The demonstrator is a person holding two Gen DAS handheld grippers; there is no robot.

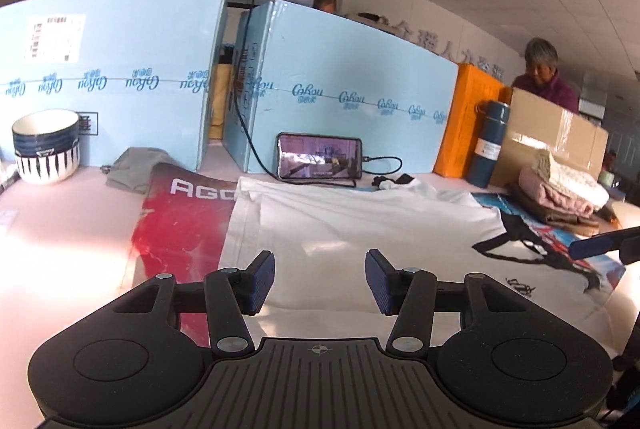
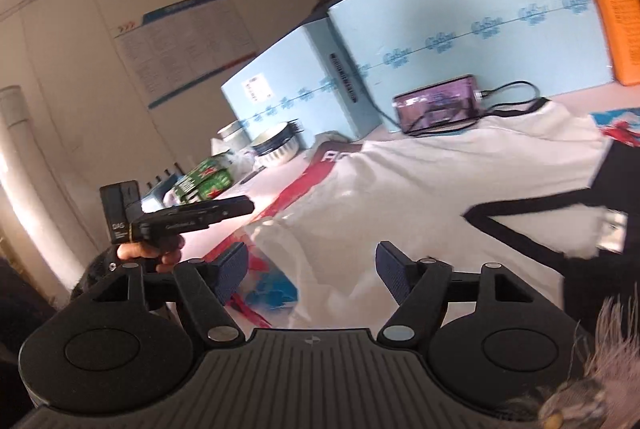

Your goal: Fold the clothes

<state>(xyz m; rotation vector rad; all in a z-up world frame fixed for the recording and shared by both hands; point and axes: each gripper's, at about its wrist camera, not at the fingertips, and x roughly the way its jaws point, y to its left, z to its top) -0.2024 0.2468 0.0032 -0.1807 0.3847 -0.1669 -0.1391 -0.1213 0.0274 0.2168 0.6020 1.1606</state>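
Note:
A white T-shirt lies spread flat on a red and blue printed mat on the table. My left gripper is open just above the shirt's near edge, with nothing between its blue pads. In the right wrist view the same shirt fills the middle, with a black-trimmed part on its right side. My right gripper is open over the shirt's rumpled near edge, its jaws holding nothing. The left gripper shows at the left of that view, held by a hand. One finger of the right gripper enters the left wrist view's right edge.
Blue foam boards wall the far side, with a phone on a cable propped against them. Stacked bowls and a grey cloth sit far left. A thermos, a cardboard box and folded clothes stand right.

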